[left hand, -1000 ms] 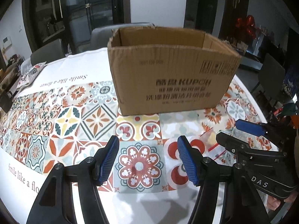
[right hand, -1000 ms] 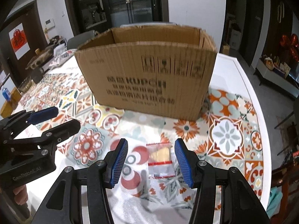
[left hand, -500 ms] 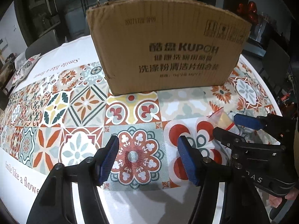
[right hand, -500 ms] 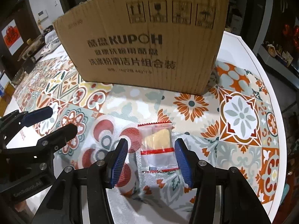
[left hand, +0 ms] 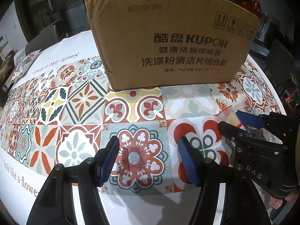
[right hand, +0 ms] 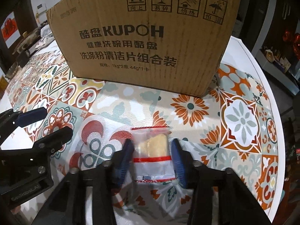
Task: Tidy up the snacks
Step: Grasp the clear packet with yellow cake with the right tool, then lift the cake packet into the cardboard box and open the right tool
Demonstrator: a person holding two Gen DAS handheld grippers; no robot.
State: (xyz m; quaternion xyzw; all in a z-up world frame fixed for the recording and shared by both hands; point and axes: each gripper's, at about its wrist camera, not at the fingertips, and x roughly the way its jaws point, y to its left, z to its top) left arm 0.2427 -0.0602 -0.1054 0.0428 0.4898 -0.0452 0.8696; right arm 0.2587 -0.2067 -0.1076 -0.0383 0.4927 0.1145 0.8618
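A clear snack packet (right hand: pixel 152 151) with a red stripe and a yellow biscuit inside lies on the patterned tablecloth. My right gripper (right hand: pixel 152 148) straddles it, its blue pads close against both sides of the packet, the fingers blurred. In the left wrist view the packet (left hand: pixel 229 115) peeks out between the right gripper's fingers (left hand: pixel 232 125). My left gripper (left hand: pixel 148 157) is open and empty, low over the cloth to the left. A brown cardboard box (right hand: pixel 144 37) stands behind the packet; its inside is hidden.
The tiled tablecloth (left hand: pixel 78 101) covers a white table whose curved right edge (right hand: pixel 270 93) runs near the packet. Chairs and dark cabinets stand beyond the box. A small patterned pouch (left hand: pixel 24 63) lies at the far left.
Both grippers have dropped lower and moved toward the box. The right gripper's fingers have narrowed from wide open to close around the snack packet.
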